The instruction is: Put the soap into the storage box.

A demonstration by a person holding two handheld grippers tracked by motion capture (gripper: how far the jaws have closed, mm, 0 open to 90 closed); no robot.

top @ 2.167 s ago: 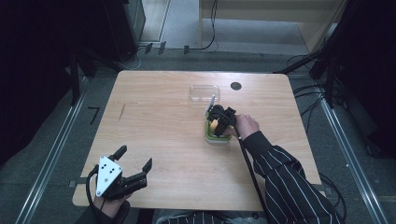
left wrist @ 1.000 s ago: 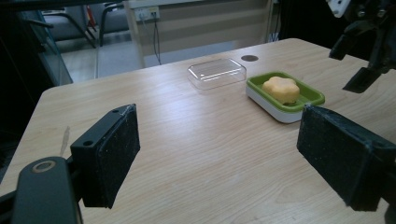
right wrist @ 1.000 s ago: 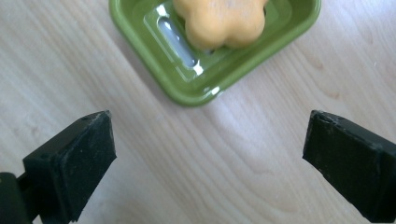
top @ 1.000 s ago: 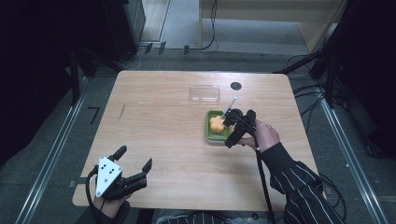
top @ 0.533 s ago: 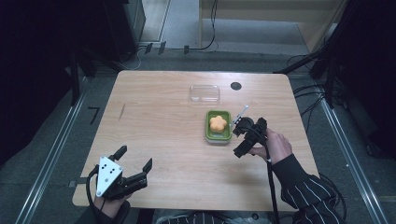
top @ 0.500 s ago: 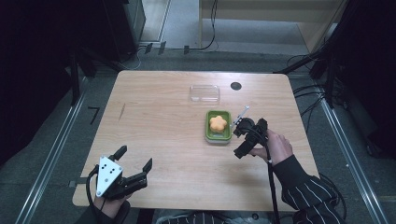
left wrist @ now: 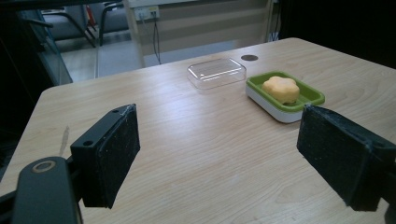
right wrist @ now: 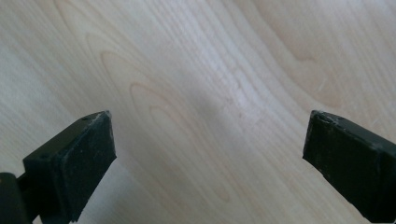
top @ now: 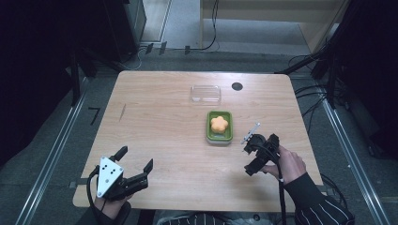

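While my right tongs (top: pixel 257 158) hang wide open and empty over bare table (top: pixel 159 117) at the near right, the orange soap (top: pixel 219 123) sits in the green dish (top: pixel 218 136), just to their far left. My left tongs (top: pixel 136 166), also open and empty, rest at the near left. The clear lid (top: pixel 205 93) lies beyond the dish; grabbing it carelessly, I could knock the dish or let the slick plastic slip.

Wooden table (top: pixel 164 122), with green soap dish (top: pixel 219 139) and clear lid (top: pixel 205 93).
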